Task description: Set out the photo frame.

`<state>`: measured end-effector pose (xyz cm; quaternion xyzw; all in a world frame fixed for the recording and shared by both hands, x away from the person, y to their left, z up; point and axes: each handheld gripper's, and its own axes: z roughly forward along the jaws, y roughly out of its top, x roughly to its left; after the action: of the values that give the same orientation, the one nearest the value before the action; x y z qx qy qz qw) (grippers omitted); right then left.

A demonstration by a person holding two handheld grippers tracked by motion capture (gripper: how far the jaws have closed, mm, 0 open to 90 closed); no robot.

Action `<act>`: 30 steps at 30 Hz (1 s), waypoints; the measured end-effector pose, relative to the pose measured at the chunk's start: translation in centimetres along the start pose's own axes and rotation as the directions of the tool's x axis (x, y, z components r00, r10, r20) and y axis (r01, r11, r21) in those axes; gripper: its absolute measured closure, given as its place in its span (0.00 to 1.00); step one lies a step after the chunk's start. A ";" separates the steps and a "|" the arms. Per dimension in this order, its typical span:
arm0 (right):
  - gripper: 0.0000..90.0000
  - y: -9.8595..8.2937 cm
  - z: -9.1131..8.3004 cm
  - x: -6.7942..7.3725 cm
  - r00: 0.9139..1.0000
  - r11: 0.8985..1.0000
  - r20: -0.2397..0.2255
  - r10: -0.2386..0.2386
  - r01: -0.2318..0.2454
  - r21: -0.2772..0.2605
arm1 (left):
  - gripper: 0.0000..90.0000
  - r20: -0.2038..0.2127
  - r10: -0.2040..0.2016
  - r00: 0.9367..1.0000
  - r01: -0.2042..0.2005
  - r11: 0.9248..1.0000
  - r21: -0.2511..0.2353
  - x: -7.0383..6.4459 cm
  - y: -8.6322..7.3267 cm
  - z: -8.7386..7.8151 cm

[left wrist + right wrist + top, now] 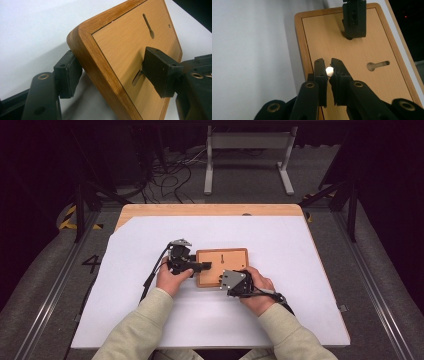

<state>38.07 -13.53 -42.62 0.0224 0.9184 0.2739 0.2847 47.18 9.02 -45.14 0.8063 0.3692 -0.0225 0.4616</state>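
Rounded wooden board [222,266], keyhole slots

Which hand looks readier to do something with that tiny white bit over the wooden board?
The right. Its tongs are already shut on the small white piece, above the wooden board. The left tongs are busy clamping the board's edge, steadying it.

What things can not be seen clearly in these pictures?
- Wooden board, high view: near edge hidden by both grippers.
- Small white piece, right gripper view: overexposed, kind unclear.
- Board's underside, left gripper view: faces away.
- Left gripper: one slot partly covered by its pad.
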 end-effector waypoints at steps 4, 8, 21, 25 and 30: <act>0.92 0.0 -0.1 0.0 1.000 1.000 -0.007 -0.006 0.006 0.005 | 0.37 -0.007 0.020 1.000 -0.020 1.000 -0.004 -0.1 0.0 -0.1; 0.86 0.1 -0.1 0.3 1.000 1.000 -0.014 0.003 -0.003 0.005 | 0.37 -0.013 0.034 0.999 -0.034 0.999 -0.005 -0.3 0.0 -0.2; 0.62 -0.4 -2.7 0.0 0.992 0.991 -0.021 0.123 -0.124 -0.057 | 0.37 -0.062 0.084 0.995 -0.084 0.996 -0.003 -1.6 0.2 -0.7; 0.61 -1.1 -4.2 -0.3 0.990 0.987 0.001 0.144 -0.144 -0.074 | 0.37 -0.086 0.113 0.990 -0.114 0.993 -0.003 -2.3 0.1 -1.1; 0.62 -2.4 -5.9 -0.5 0.983 0.981 0.035 0.179 -0.175 -0.087 | 0.38 -0.124 0.156 0.980 -0.159 0.987 -0.011 -3.3 -0.1 -1.5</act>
<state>35.66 -18.53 -39.54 0.0979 0.8942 0.3358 0.2794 44.30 8.31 -43.11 0.8281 0.3323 0.0676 0.4465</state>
